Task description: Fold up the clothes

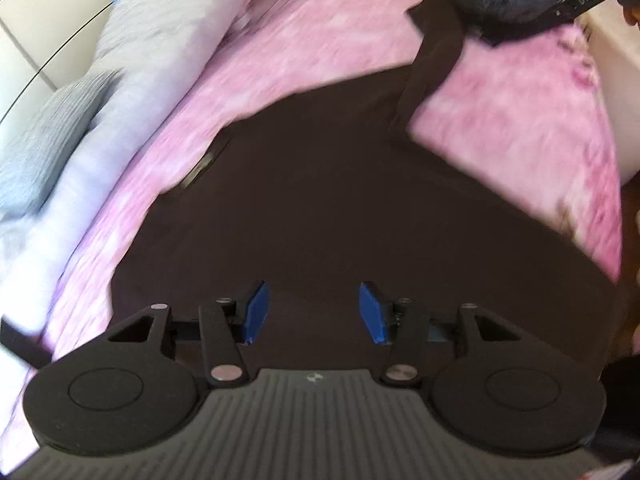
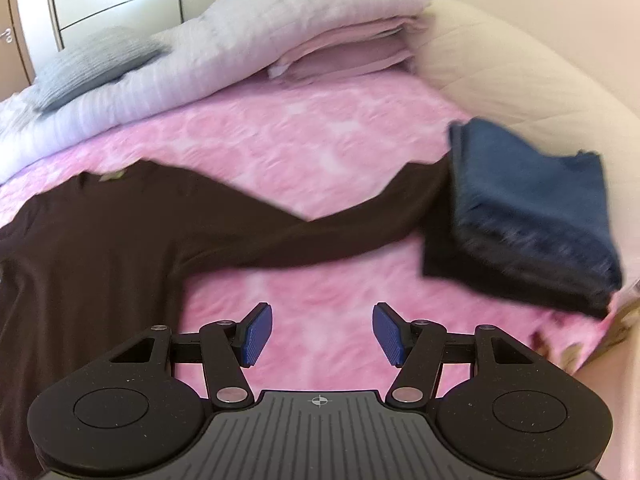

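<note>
Dark brown knit, a long-sleeved sweater (image 2: 100,240), lies spread flat on the pink patterned bedspread (image 2: 320,140), its body to the left in the right wrist view and one sleeve (image 2: 320,232) running long and slantwise to the right. The sleeve's far end meets a folded stack of dark blue and black clothes (image 2: 528,208) near the bed's right edge; whether it is tucked under the stack or only touching it cannot be told.

The left claw (image 1: 312,312) hovers directly over the sweater's body with its blue pads apart, gripping nothing. The right claw (image 2: 322,334) is likewise spread and empty, above bare bedspread, with the sleeve lying just beyond it and crossing its line of sight.

As a judgement, the fold turns on that sleeve: its long axis runs left to right, and the right claw is the nearer one to lift it back across the body.

Open bedspread lies between sleeve and claw. Folded pale grey and pink bedding (image 2: 240,40) fills the far side.
</note>
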Demonstrator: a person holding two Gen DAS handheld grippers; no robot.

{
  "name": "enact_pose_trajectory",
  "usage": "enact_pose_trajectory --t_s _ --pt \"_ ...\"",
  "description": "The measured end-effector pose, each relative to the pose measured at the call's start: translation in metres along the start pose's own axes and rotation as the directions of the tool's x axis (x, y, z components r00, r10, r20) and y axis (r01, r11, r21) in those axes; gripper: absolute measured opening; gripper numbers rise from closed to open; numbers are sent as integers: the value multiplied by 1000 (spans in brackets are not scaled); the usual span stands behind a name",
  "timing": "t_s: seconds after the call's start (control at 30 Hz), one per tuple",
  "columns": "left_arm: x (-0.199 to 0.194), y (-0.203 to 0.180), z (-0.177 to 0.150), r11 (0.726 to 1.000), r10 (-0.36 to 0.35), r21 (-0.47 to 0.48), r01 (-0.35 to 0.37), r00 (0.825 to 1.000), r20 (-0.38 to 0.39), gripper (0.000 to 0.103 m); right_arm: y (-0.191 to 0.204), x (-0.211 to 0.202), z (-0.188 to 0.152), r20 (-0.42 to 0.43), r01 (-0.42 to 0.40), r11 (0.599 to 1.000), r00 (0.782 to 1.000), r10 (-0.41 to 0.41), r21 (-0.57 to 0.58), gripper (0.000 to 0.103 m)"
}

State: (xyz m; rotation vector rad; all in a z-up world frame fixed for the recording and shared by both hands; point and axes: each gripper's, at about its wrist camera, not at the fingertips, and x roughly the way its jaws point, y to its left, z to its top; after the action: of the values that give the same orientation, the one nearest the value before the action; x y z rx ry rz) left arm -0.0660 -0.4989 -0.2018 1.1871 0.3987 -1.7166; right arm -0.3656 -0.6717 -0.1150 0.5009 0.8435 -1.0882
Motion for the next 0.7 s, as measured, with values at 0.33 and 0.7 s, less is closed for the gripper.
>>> enact_pose_trajectory --t_s 0.33,0.7 --pt "69 -33 140 986 -160 76 150 977 142 46 -64 7 87 46 -52 981 997 62 -188 60" --pt "221 -82 274 959 -203 -196 206 979 36 46 -136 239 246 -377 -426 693 896 234 -583 59"
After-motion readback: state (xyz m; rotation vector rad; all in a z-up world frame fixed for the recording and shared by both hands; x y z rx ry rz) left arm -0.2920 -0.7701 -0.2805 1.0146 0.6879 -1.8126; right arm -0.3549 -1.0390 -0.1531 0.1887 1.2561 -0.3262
